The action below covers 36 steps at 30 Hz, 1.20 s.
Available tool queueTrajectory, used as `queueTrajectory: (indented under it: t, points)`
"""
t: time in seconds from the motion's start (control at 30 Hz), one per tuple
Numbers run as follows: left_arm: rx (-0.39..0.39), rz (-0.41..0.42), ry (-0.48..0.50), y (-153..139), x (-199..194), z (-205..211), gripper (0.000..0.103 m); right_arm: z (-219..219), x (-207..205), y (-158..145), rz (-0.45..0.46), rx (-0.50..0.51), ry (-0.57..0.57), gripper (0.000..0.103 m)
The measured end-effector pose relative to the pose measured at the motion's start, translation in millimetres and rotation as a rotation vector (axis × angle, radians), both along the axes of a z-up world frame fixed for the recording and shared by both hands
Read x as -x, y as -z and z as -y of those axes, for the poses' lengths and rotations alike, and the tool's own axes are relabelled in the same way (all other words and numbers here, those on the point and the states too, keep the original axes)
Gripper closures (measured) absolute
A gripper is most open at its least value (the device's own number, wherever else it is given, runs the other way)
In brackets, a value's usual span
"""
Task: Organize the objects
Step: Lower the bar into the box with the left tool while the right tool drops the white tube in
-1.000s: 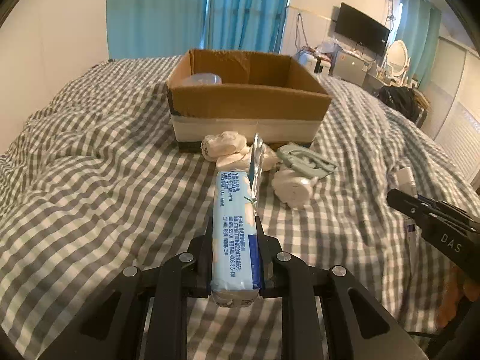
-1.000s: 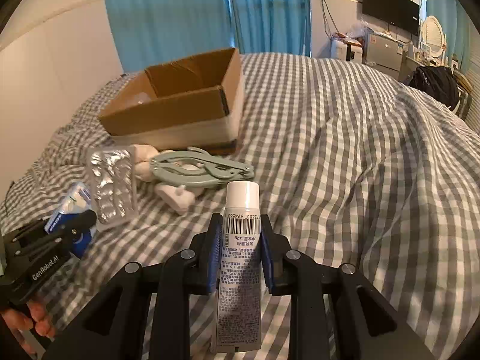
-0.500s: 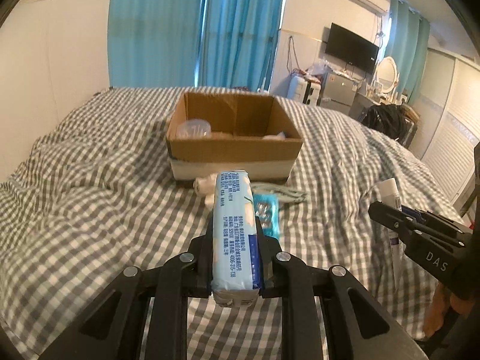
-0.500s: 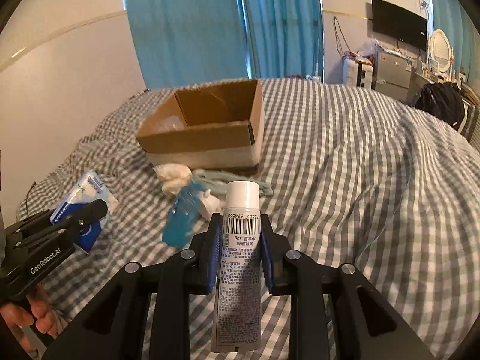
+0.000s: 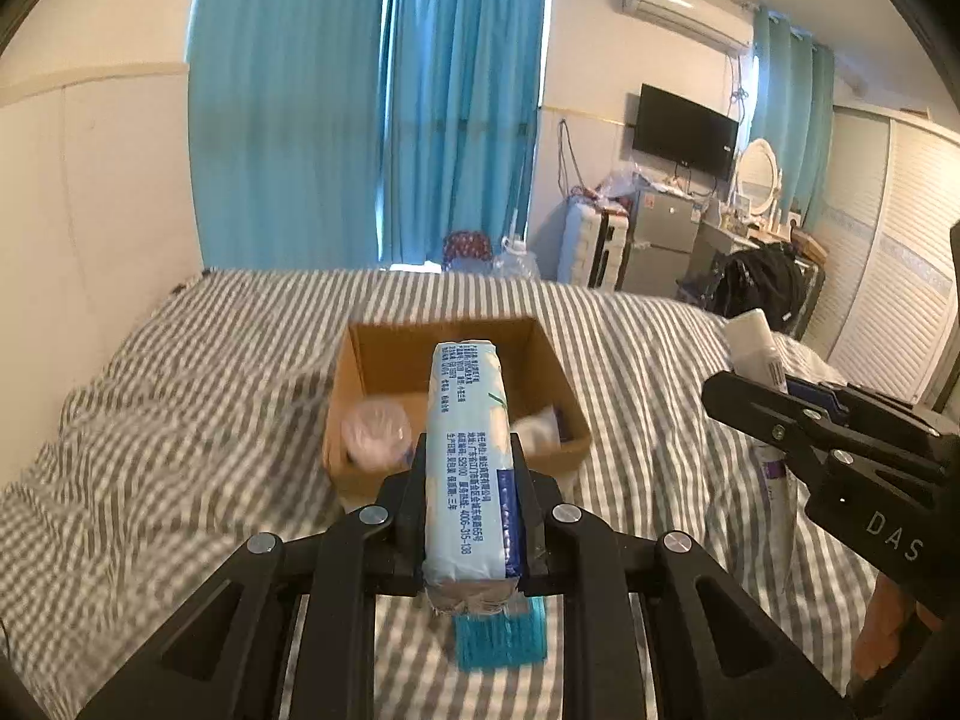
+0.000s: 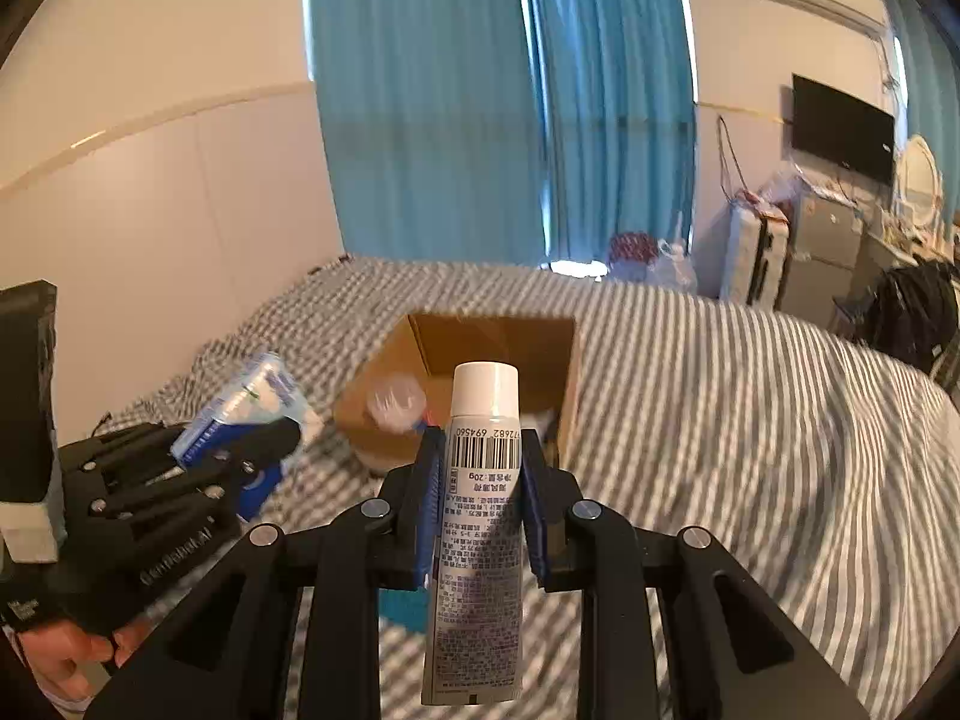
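Observation:
My left gripper (image 5: 469, 462) is shut on a light blue tissue pack (image 5: 468, 438) and holds it high above the checked bed, in line with the open cardboard box (image 5: 360, 360). My right gripper (image 6: 483, 468) is shut on a white ointment tube (image 6: 483, 480) with a white cap, also raised and facing the box (image 6: 492, 330). The box holds a clear round lid (image 5: 375, 429) and a white item (image 5: 540, 426). Each gripper shows in the other's view: the right one at the right edge (image 5: 798, 420), the left one at the left edge (image 6: 198, 462).
A blue blister pack (image 5: 501, 639) lies on the bed below my left gripper. Blue curtains (image 5: 372, 120), a wall TV (image 5: 684, 129), a fridge and a dark bag (image 5: 762, 288) stand beyond the bed. A white wall runs along the left.
Both grippers have risen well above the bed with their loads and now look down on the box from higher up. The loose items in front of the box have dropped out of sight.

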<state>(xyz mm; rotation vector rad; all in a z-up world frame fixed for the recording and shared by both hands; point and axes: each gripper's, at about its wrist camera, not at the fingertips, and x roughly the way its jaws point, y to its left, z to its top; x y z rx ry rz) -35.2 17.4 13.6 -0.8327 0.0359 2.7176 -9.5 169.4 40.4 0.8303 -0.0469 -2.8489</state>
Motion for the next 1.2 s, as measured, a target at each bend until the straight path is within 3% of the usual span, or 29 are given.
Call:
queueTrajectory:
  t: [0.23,0.43,0.77,0.97,1.1,1.13,1.2]
  points:
    - [0.012,-0.014,-0.001,-11.8,61.7,-3.5,0.083,7.1,68.1,-24.2,-0.032,0.011,-0.035,0.080]
    - [0.030,-0.012,-0.034,-1.7,116.2,-7.0,0.083,7.4,134.2,-18.1,-0.043,0.017,-0.047,0.080]
    - [0.078,0.065,-0.057,63.6,175.7,-21.9,0.083,-3.0,221.2,62.3,0.073,-0.003,-0.038,0.080]
    - [0.100,0.111,-0.055,94.6,189.6,-23.8,0.083,-9.6,240.3,100.5,0.128,-0.006,-0.022,0.080]
    - [0.115,0.130,-0.029,102.4,189.0,-29.1,0.083,-11.5,242.9,106.0,0.140,0.009,-0.002,0.079]
    - [0.123,0.134,-0.027,103.1,188.6,-30.6,0.083,-13.5,241.8,104.3,0.143,0.018,-0.002,0.076]
    - [0.128,0.145,-0.012,103.0,183.6,-34.6,0.081,-16.0,237.6,98.3,0.130,0.031,0.010,0.056]
